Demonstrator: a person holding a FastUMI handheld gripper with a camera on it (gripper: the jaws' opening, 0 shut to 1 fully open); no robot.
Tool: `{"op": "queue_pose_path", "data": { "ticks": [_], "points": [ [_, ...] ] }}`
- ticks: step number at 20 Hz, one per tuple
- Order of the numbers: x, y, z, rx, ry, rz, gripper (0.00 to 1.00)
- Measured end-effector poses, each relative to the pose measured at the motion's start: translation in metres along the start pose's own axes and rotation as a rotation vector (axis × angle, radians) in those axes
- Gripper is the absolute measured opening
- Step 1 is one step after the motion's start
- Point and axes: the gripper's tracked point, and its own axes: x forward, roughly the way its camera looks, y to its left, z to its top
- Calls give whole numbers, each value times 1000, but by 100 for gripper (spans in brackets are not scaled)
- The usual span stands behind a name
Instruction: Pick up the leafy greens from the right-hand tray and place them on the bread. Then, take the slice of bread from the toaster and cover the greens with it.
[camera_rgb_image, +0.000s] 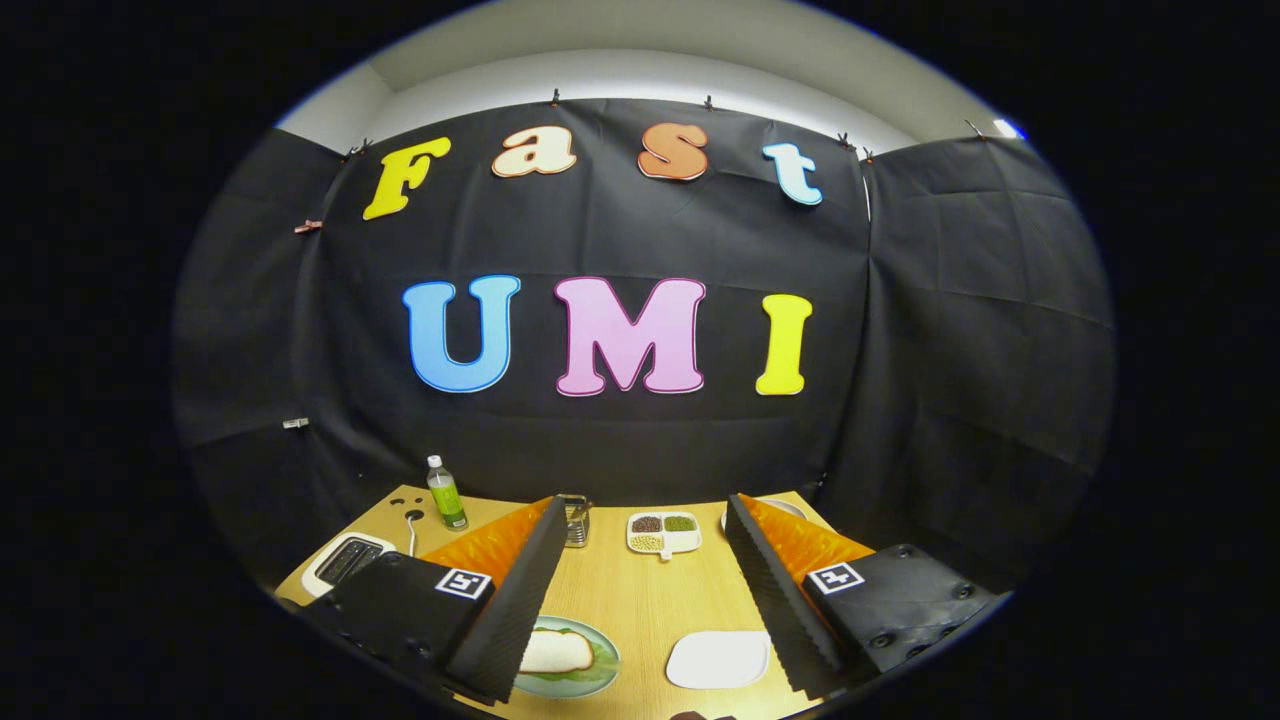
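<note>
The gripper (645, 600) is held above the bench (640, 600) with its fingers wide apart and nothing between them. Near the front edge, beside the left finger, the slice of bread (556, 652) lies on the leafy greens (603, 662) on a green plate (590, 685); its long axis runs left to right. An empty white tray (718, 660) lies to its right. The toaster (345, 560) stands at the left edge.

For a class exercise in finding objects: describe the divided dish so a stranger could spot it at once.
Start at the wooden table; look beyond the open hand-held gripper toward the far edge. The divided dish sits there, beside a metal rack: white, its compartments holding different coloured beans.
</note>
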Motion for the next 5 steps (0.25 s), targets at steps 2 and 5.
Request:
{"op": "queue_pose_path", "data": {
  "ticks": [2,5],
  "points": [
    [2,-1,-5,4,13,-2,99],
    [3,0,-11,8,29,1,99]
  ]
}}
